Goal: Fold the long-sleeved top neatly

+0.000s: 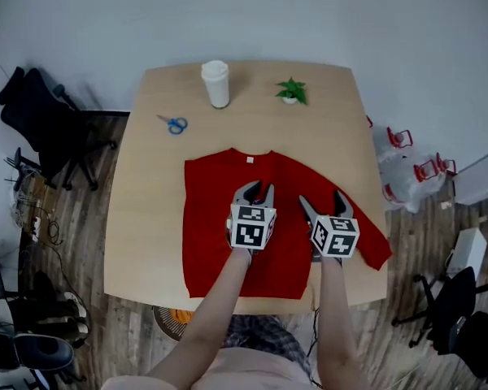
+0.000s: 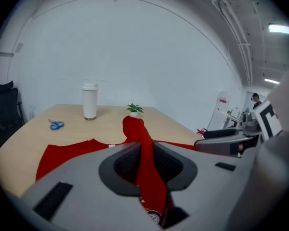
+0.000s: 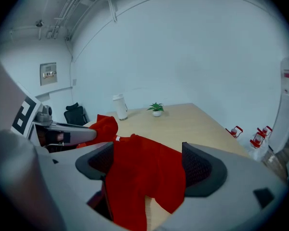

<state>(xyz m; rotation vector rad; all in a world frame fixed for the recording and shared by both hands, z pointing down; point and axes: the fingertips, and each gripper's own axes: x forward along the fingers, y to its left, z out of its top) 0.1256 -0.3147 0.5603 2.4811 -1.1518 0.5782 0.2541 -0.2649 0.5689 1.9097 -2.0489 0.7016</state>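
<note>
Only the left gripper (image 1: pixel 256 188) pinches the top (image 1: pixel 211 218); the right gripper (image 1: pixel 321 199) gapes, so cloth may slip, skewing the fold.

**Long-sleeved top** (image 1: pixel 211 234): red, round neck with a white label (image 1: pixel 249 160). Spread on the light wooden table (image 1: pixel 146 218), neck at 12 o'clock, hem at 6 o'clock by the near edge. One sleeve (image 1: pixel 366 238) runs out toward 4 o'clock. The 9 o'clock edge is straight. A narrow fold (image 2: pixel 143 148) is pinched up in the left gripper (image 1: pixel 258 190).

You had 1 table (image 1: pixel 146 218), 1 red top (image 1: pixel 211 226), 1 cup (image 1: pixel 215 84), 1 scissors (image 1: pixel 173 123), 1 plant (image 1: pixel 291 91), and 2 grippers: left gripper (image 1: pixel 254 190), right gripper (image 1: pixel 323 203).
</note>
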